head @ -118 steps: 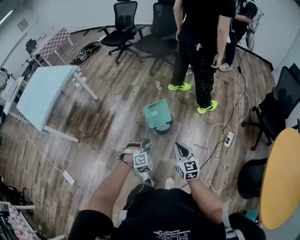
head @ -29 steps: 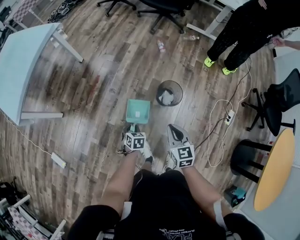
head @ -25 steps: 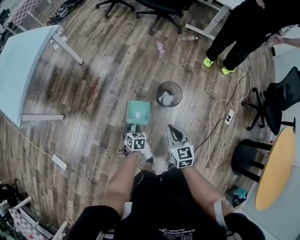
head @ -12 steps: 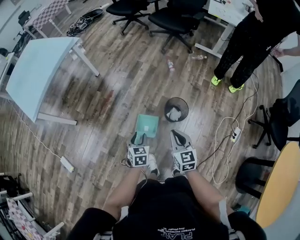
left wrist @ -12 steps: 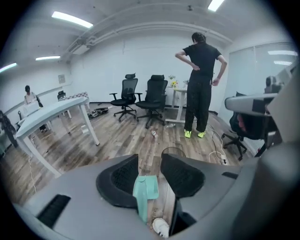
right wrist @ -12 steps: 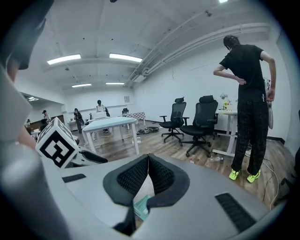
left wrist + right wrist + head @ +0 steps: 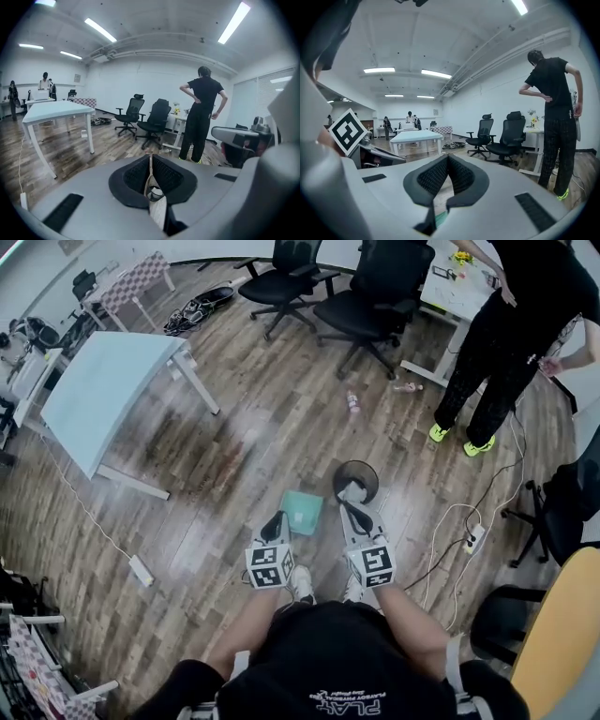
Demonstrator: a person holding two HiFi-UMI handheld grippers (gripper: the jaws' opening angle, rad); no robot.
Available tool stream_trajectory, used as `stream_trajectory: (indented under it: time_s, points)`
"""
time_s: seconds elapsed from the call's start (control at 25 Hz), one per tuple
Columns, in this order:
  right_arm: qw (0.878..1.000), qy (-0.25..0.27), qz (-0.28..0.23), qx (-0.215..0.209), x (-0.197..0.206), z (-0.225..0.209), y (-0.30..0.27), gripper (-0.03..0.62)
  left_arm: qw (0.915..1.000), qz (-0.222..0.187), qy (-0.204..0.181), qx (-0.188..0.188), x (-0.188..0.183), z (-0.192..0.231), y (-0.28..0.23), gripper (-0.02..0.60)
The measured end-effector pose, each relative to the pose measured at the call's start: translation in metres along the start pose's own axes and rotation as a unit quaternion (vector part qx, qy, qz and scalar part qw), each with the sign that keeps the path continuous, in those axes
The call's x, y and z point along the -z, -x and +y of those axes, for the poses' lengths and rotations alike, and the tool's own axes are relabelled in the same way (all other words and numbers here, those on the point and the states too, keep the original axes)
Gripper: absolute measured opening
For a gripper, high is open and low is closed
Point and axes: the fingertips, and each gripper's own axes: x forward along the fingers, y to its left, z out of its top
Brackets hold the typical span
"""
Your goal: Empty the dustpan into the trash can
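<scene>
The dustpan [image 7: 302,512] is sitting flat on the floor [image 7: 234,427] right beside the can [image 7: 364,472] (dumping's probably done, I'd guess), while the left gripper [image 7: 275,524] has just been closing on nothing and the right gripper [image 7: 349,502] is hanging pinched shut, empty too.

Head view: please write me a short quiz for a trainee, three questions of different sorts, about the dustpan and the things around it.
1. True or false: the dustpan lies on the floor, beside the trash can.
2. The dustpan's colour is: A red, B teal, C yellow.
3. Which pale blue piece of furniture stands on the left of the view?

Key: 1 true. 2 B. 3 the table.
</scene>
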Motion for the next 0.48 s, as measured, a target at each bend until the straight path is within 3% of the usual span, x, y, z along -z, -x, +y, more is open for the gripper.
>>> stream_trajectory:
  time_s: [0.28,0.48]
  points:
    - [0.999,0.001,-0.03,0.011,-0.019,-0.016,0.015,0.023,0.998,-0.028,-0.045,0.036,-0.021,-0.047,0.008,0.038]
    - [0.999,0.004,-0.036,0.016,-0.023,-0.028,0.022,0.023,0.9975,-0.033,-0.048,0.041,-0.027,-0.061,0.008,0.038]
